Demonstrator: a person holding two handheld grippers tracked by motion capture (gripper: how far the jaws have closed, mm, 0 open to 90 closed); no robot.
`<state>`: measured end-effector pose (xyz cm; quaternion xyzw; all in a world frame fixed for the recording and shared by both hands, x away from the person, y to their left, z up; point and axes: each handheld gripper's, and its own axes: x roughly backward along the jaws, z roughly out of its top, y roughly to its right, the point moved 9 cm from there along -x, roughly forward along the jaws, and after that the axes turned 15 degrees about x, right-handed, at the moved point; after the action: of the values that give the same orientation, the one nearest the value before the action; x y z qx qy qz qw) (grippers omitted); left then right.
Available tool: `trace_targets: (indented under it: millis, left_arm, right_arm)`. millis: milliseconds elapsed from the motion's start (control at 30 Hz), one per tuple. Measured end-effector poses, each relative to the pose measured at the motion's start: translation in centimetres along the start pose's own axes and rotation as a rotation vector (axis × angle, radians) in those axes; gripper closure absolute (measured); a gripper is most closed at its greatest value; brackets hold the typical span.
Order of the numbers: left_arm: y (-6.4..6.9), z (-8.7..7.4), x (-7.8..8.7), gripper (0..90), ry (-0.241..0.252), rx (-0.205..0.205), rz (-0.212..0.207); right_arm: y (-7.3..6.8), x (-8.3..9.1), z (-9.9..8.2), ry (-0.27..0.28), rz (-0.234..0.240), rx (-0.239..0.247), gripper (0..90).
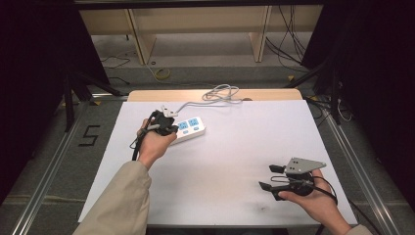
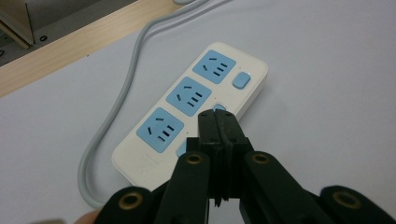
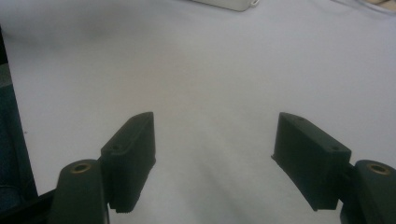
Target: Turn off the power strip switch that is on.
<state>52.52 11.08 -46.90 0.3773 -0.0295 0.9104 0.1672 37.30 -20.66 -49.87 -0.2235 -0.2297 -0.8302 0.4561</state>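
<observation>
Fingers (image 2: 217,122) together over power strip's (image 2: 154,161) middle switch (image 2: 219,108).

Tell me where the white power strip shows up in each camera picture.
High view: power strip left of centre, under the left gripper.
Left gripper view: centre, shut fingers at its middle switch.
Right gripper view: white corner at top edge.
Shared landmark: its grey cable.

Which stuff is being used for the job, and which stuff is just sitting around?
In use:
- white plastic power strip with blue sockets
- its small blue switches
- left gripper, fingers shut at the middle switch

Just around:
- right gripper, open, resting apart
- grey cable
- wooden shelving
</observation>
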Motion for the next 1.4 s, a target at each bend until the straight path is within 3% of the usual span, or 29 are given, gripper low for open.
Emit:
trace_targets:
  millis: [1400]
  left_arm:
    - [1.0, 0.7, -3.5, 90.0, -0.049, -0.030, 0.001]
  right_arm:
    - [0.0, 0.0, -0.1, -0.002, 0.002, 0.005, 29.8]
